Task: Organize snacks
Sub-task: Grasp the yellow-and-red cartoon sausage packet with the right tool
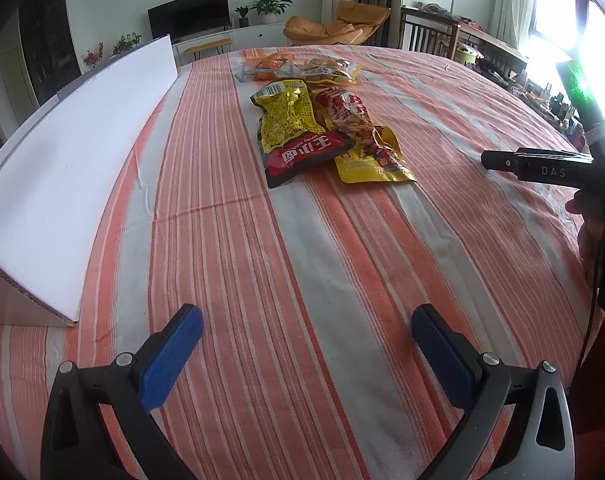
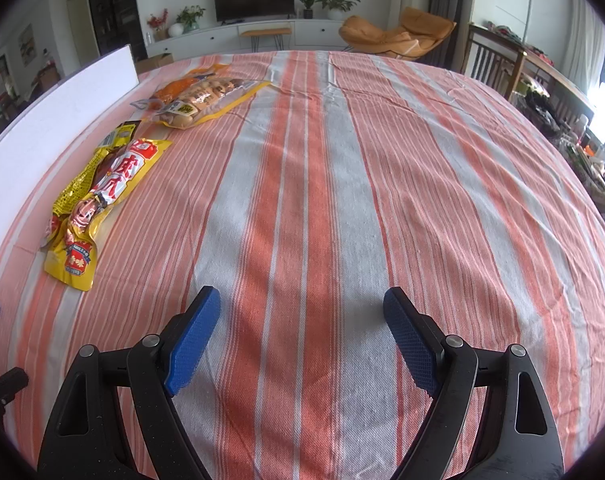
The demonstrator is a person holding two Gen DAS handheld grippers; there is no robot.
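Note:
Several snack packets lie in a loose heap on the striped cloth. A yellow packet with a red end (image 1: 292, 132) partly overlaps a yellow packet with red lettering (image 1: 362, 140). Two orange packets (image 1: 298, 68) lie behind them. My left gripper (image 1: 308, 320) is open over bare cloth, well short of the heap. In the right wrist view the lettered yellow packet (image 2: 98, 200) and the orange packets (image 2: 198, 96) lie to the far left. My right gripper (image 2: 302, 300) is open with nothing between its blue pads (image 2: 194, 340).
A white cardboard box (image 1: 82, 160) stands along the table's left side, and it shows as the white box (image 2: 62, 108) in the right wrist view. The orange-and-grey striped cloth (image 2: 342, 180) covers the table. Chairs, a TV and plants stand beyond the far edge.

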